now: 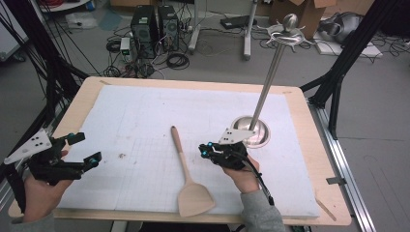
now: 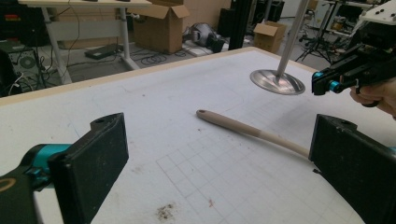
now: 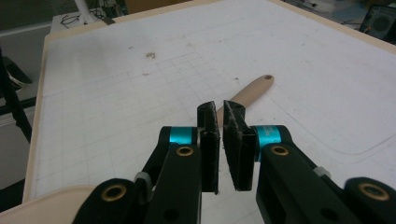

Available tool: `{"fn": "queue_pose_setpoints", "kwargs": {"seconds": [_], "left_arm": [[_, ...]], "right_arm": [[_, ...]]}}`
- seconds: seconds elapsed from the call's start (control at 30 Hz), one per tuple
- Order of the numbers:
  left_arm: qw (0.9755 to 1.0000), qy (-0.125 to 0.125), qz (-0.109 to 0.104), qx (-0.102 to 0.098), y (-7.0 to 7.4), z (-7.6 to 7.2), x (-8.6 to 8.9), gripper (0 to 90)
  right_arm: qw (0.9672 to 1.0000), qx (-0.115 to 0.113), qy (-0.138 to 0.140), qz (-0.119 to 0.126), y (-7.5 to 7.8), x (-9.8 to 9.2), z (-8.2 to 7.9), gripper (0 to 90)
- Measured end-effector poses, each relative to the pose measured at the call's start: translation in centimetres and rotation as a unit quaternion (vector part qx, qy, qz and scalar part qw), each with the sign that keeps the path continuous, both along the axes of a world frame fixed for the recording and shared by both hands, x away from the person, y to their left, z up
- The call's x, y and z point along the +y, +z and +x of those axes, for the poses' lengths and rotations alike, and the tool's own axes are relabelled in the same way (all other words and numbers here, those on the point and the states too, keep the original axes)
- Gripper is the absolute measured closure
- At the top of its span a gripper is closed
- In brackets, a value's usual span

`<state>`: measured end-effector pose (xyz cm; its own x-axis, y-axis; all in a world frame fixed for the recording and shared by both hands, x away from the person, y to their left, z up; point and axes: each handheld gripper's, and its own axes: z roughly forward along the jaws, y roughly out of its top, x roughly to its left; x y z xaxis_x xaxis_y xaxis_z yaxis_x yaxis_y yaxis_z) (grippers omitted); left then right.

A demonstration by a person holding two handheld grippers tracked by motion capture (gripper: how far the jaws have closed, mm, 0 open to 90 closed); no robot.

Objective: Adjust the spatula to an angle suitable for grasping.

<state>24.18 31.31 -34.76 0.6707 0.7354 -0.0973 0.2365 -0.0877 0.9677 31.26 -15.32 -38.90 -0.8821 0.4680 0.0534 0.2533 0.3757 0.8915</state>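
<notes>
**Status: wooden spatula flat on the mat between both tongs**

1. Work surface. I see a wooden table (image 1: 309, 104) covered by a white gridded mat (image 1: 145, 121). A small brown stain (image 1: 122, 155) marks the mat toward its left side.

2. Wooden spatula (image 1: 186, 171). It lies flat on the mat near the front edge of the table. Its broad blade points toward the person and its thin handle points away. The handle end has a small hole, visible in the left gripper view (image 2: 201, 113). Nothing grips it.

3. Left tongs (image 1: 80, 147). I read these as spread wide: in the left gripper view the two black jaws stand far apart at the picture's sides, with the spatula handle running across the gap farther off. In the high view they sit at the left edge of the mat, well apart from the spatula, held by the left hand (image 1: 41, 198).

4. Right tongs (image 1: 207, 149). I read these as nearly pressed together, with a narrow slit between the pads and nothing pinched. In the right gripper view the spatula handle (image 3: 252, 91) lies beyond the jaw tips. In the high view they sit just right of the handle, not touching it, held by the right hand (image 1: 244, 176).

5. Metal stand (image 1: 263, 96). Its round base (image 1: 258, 133) rests on the mat just behind the right tongs, and a thin pole rises to a ball top.
</notes>
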Motion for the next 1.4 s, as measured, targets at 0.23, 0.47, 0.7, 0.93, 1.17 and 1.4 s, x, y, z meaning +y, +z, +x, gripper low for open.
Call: {"fn": "queue_pose_setpoints", "kwargs": {"seconds": [0.23, 0.47, 0.7, 0.93, 1.17, 1.4], "left_arm": [[1.0, -0.001, 0.002, 0.003, -0.1, 0.1, -0.2, 5.2], [1.0, -0.002, 0.005, 0.004, -0.2, 0.0, -0.2, 5.2], [1.0, -0.001, 0.006, 0.006, -0.3, 0.0, -0.3, 5.2], [0.9999, -0.002, 0.008, 0.009, -0.4, 0.0, -0.4, 5.2], [0.9999, -0.002, 0.009, 0.011, -0.5, 0.0, -0.4, 5.2], [0.9999, 0.0, 0.01, 0.014, -0.7, -0.1, -0.3, 5.2]], "right_arm": [[0.9999, 0.006, 0.015, -0.005, -0.3, 0.6, 0.1, 89.6], [0.9995, 0.016, 0.023, -0.015, -0.8, 1.5, 0.3, 89.8], [0.999, 0.025, 0.033, -0.018, -1.2, 2.3, 0.4, 89.8], [0.999, 0.027, 0.029, -0.023, -1.6, 2.9, 0.6, 89.8], [0.9985, 0.033, 0.039, -0.021, -2.1, 3.4, 0.9, 90.0], [0.998, 0.026, 0.05, -0.027, -2.6, 4.4, 1.1, 90.0]]}}
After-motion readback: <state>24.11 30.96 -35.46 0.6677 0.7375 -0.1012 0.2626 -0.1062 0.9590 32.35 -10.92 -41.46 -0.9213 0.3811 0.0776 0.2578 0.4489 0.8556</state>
